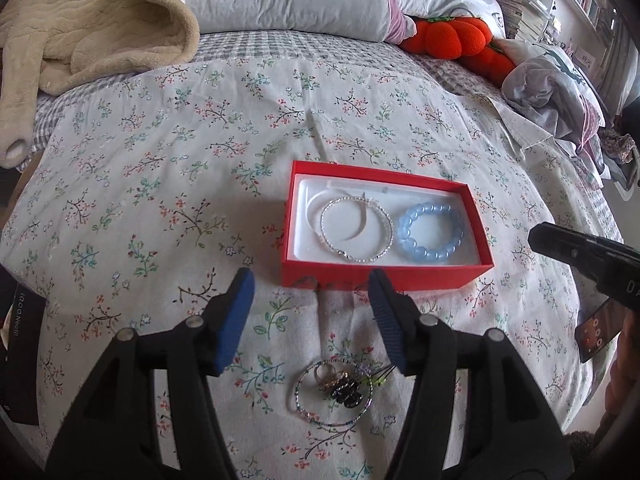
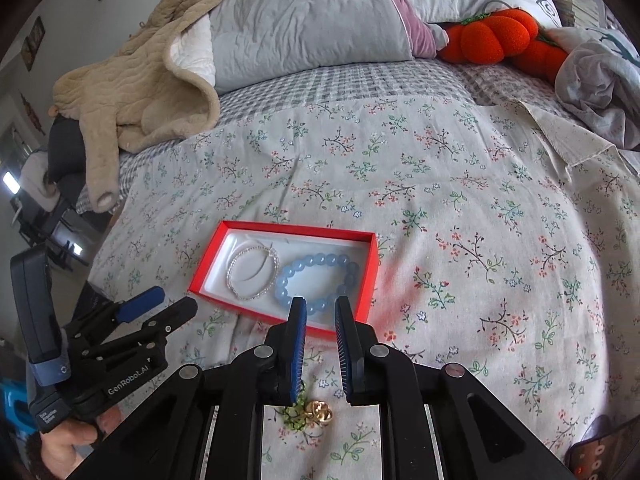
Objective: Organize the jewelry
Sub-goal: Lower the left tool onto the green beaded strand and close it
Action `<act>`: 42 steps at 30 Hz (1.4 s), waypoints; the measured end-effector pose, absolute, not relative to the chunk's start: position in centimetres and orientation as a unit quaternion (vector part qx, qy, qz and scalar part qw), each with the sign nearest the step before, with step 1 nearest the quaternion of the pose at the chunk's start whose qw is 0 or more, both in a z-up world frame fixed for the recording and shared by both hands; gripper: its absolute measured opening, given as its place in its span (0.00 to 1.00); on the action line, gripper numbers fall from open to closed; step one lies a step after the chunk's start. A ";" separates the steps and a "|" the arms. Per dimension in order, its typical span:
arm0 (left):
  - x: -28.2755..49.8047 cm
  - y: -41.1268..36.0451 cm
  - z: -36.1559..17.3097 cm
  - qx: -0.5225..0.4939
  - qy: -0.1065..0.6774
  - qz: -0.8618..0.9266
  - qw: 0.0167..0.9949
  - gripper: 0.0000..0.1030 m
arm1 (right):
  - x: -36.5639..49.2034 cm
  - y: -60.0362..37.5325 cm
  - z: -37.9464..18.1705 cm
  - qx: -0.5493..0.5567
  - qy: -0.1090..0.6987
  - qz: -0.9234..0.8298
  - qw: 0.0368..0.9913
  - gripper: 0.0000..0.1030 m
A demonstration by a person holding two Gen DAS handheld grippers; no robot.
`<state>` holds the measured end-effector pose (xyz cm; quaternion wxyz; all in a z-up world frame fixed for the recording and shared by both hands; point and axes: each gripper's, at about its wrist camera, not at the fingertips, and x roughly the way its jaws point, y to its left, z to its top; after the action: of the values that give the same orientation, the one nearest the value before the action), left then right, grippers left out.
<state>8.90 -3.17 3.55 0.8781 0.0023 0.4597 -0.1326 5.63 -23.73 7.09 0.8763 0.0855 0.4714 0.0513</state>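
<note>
**Two Tongs Over the Bed, Two Bracelets in the Box**

We are holding our left tongs (image 1: 312, 312) wide apart, gripping nothing. Our right tongs (image 2: 320, 344) are hanging a little apart, also gripping nothing. Under them one small pile of jewelry (image 1: 336, 392) is lying on the flowery sheet (image 1: 160, 184), just in front of the one red box (image 1: 384, 276). Inside are sitting one silver bracelet (image 1: 356, 229) and one blue bead bracelet (image 1: 431, 229), touching. Lots of sheet is lying open around the box. The pile is tangled, so we are not counting its pieces.

red box (image 1: 384, 276) w/ white lining, pale blue bead bracelet (image 1: 430, 233) (translucent), floral bedspread (image 1: 160, 184).
</note>
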 end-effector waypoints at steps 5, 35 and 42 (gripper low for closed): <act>7.4 -2.3 3.2 -0.001 0.470 -0.134 0.872 0.75 | 4.2 -23.5 6.1 0.077 0.485 0.053 0.869 0.46; 4.2 -0.1 -4.3 0.055 0.534 -0.171 0.826 0.68 | 1.4 -25.0 -1.2 0.027 0.553 0.044 0.832 0.64; 4.7 -0.1 -4.3 0.044 0.537 -0.173 0.825 0.51 | 1.8 -23.8 -1.5 0.014 0.557 0.053 0.829 0.64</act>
<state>4.74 -0.15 -4.30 0.8246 0.0436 0.5366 -0.1735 1.79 -23.84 -1.51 0.8289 0.0143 0.5566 0.0535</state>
